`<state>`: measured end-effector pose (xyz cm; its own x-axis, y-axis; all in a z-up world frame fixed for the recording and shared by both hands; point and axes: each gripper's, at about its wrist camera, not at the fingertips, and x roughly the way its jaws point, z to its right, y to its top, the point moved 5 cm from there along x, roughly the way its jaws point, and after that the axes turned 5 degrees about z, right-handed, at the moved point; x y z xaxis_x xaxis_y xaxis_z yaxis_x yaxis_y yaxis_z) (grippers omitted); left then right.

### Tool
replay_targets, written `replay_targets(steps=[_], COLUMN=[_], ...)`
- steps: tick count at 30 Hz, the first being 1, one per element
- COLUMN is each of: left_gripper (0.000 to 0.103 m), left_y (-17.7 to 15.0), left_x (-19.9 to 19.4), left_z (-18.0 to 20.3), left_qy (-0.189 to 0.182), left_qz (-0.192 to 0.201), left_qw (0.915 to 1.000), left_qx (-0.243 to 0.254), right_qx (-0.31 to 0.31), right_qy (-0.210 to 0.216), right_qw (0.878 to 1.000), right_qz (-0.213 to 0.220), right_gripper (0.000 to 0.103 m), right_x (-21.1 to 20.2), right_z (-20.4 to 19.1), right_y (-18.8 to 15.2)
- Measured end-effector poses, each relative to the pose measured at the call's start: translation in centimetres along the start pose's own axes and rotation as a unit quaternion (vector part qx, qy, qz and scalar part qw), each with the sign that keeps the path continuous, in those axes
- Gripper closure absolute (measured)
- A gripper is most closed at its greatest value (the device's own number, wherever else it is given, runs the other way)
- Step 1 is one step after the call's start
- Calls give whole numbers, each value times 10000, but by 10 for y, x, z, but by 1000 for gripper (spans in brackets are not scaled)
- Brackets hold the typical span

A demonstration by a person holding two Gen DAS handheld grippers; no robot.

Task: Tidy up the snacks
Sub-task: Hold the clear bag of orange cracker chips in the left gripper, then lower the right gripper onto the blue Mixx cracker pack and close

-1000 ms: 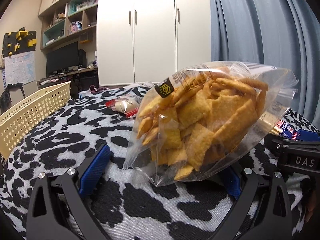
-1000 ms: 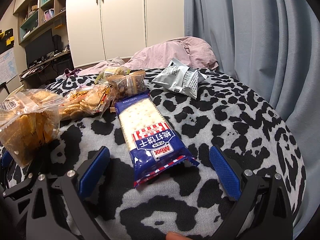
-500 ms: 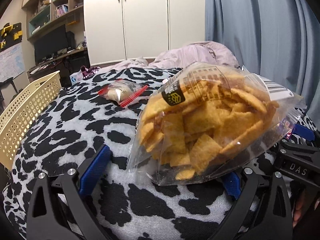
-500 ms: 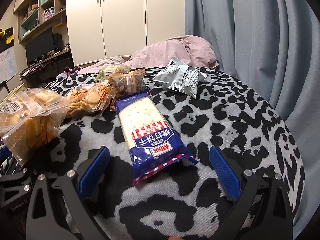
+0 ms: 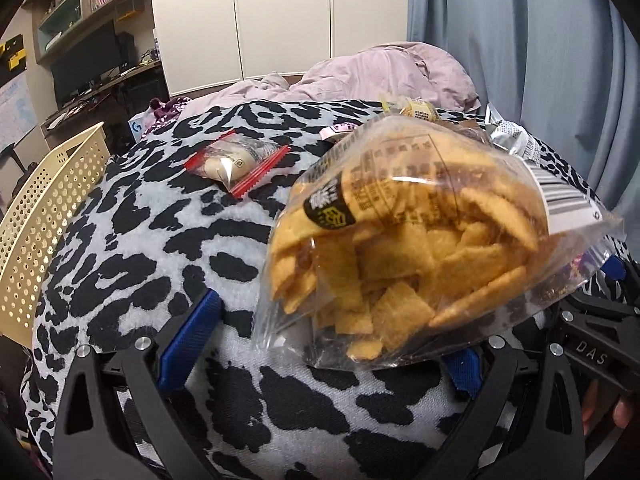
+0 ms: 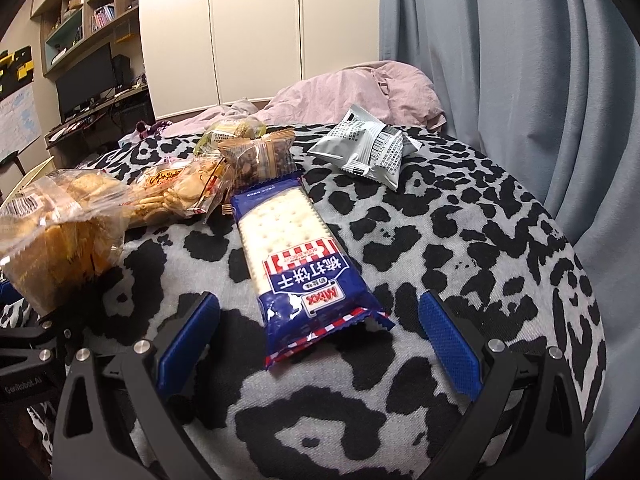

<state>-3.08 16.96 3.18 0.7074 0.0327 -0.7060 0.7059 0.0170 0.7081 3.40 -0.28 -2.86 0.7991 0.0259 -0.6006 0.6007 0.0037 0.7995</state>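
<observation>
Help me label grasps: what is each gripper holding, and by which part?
Nothing is gripped: left gripper is open around the lower end of the cracker bag; right gripper is open astride the blue biscuit pack.

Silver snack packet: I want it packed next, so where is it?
In the right wrist view, the silver packet lies far right on the spotted blanket, beyond the blue cracker pack.

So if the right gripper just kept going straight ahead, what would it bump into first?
Most likely the blue cracker packet, lying lengthwise between the open fingers of the right gripper; its near end is already about level with the fingertips.
</observation>
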Motion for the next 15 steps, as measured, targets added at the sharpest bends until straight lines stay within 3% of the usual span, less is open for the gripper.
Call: replay_targets(steps=[6,10,15], left_gripper=[2,2,2], left_y=[-2,6,14], left_x=[-11,-32,-43], left_z=[1,-3,-1], left_qy=[-221,-213,-318], left_qz=[111,504,511], left_qw=[9997,9985,9981], left_qx=[-7,-77,106], right_qx=[-141,-181,-279], right_qy=[168,377,457], right_qw=[9997,9990,9978], right_qz=[-124,138,386], right_gripper=[5,5,5], right_x=[-5,-25,-38], right_z=[2,2,-2], right_y=[0,4,15])
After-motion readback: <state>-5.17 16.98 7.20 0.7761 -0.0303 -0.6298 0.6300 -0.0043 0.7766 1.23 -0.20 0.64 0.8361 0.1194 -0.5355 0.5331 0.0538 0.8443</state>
